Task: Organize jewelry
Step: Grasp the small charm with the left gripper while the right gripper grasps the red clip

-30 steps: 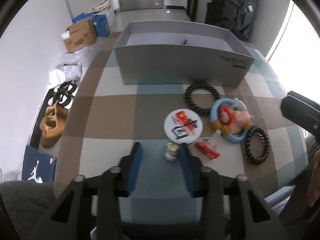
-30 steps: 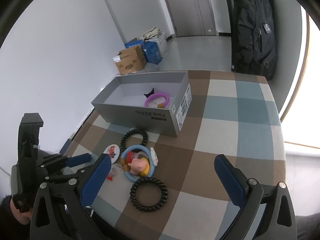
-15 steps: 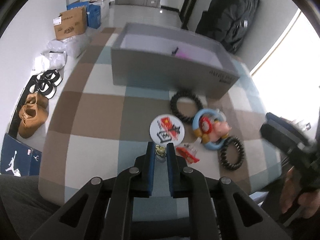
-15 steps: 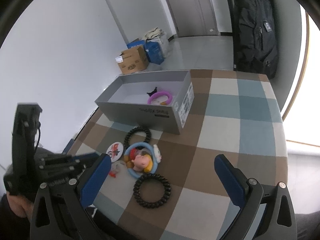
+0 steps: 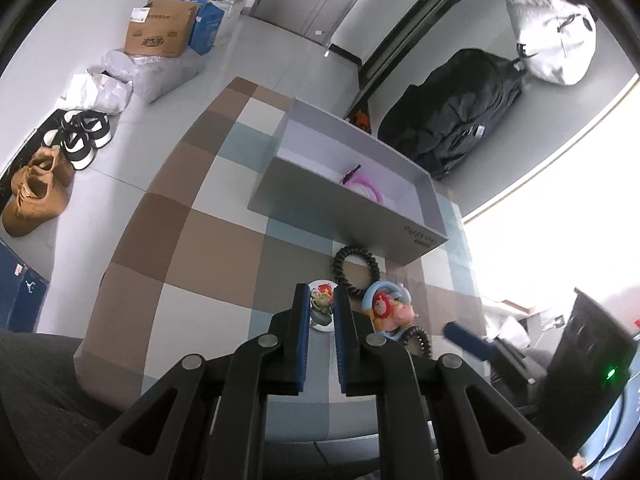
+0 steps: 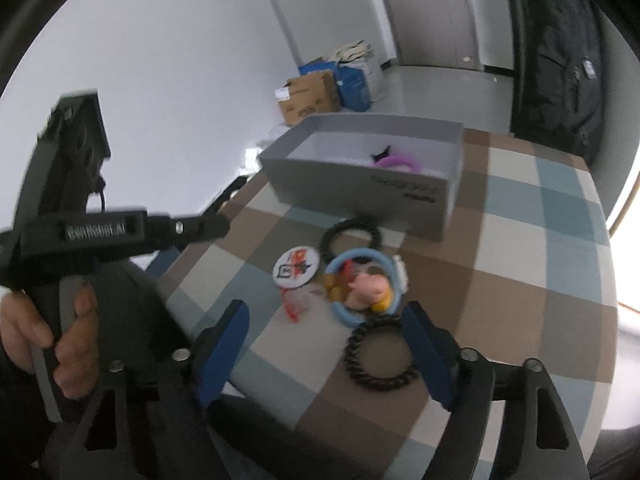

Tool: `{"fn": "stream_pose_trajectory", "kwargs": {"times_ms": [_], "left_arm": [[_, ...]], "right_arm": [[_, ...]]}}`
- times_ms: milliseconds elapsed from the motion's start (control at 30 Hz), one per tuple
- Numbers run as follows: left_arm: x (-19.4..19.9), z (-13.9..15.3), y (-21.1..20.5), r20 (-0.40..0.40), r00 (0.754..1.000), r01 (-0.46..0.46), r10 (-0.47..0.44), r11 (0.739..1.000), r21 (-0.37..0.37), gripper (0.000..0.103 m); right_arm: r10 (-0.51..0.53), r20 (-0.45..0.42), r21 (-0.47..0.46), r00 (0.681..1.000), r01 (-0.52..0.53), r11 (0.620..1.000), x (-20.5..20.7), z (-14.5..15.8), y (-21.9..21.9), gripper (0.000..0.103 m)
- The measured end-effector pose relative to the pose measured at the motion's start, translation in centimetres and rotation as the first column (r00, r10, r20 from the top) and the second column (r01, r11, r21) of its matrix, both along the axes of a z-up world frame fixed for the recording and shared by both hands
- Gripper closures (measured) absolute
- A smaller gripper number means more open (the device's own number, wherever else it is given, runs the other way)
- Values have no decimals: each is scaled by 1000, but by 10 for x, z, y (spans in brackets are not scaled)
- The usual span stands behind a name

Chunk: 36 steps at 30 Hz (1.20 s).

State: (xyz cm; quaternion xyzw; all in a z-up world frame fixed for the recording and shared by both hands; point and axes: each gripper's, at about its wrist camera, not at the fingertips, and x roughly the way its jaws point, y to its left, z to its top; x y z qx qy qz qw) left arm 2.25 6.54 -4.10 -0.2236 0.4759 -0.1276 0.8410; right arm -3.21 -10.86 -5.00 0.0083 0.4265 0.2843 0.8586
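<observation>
My left gripper (image 5: pixel 321 300) is shut on a small yellow-green charm (image 5: pixel 320 301) and holds it above the checked table, in front of the grey box (image 5: pixel 344 212). The box holds a purple ring (image 5: pixel 366 185). On the table lie a round badge (image 6: pixel 295 269), a blue ring with a pig toy (image 6: pixel 365 286), a red clip (image 6: pixel 295 305) and two black coil hair ties (image 6: pixel 351 237) (image 6: pixel 380 354). My right gripper (image 6: pixel 326 312) is open and empty above the nearer black tie. The left gripper's body shows at the left of the right wrist view.
The checked table (image 5: pixel 208 240) ends near me at the front. Shoes (image 5: pixel 36 188) and cardboard boxes (image 5: pixel 160 32) lie on the floor to the left. A black bag (image 5: pixel 460 120) stands behind the box.
My left gripper closed on the small charm and lifted it off the table. My right gripper moved down and nearer to the items.
</observation>
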Motion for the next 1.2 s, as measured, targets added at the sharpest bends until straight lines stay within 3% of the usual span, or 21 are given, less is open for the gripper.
{"fn": "stream_pose_trajectory", "kwargs": {"times_ms": [333, 600, 733, 800, 833, 1200], "left_arm": [[-2, 3, 10, 20, 1000, 15, -14, 1000, -16, 96], [-3, 3, 16, 25, 999, 22, -21, 999, -35, 96], [-1, 2, 20, 19, 1000, 15, -14, 999, -43, 96], [0, 2, 21, 17, 1000, 17, -16, 999, -48, 96], [0, 2, 21, 18, 1000, 18, -17, 999, -49, 96], [1, 1, 20, 11, 1000, 20, -20, 999, -40, 96]], "right_arm": [[73, 22, -101, 997, -70, 992, -2, -12, 42, 40], [64, 28, -190, 998, -58, 980, 9, -24, 60, 62], [68, 48, -234, 997, -55, 971, 10, -27, 66, 67], [66, 42, -250, 997, -54, 967, 11, -30, 67, 82], [66, 36, -258, 997, -55, 965, 12, -32, 68, 85], [68, 63, -241, 996, -51, 969, 10, -28, 65, 87]]}}
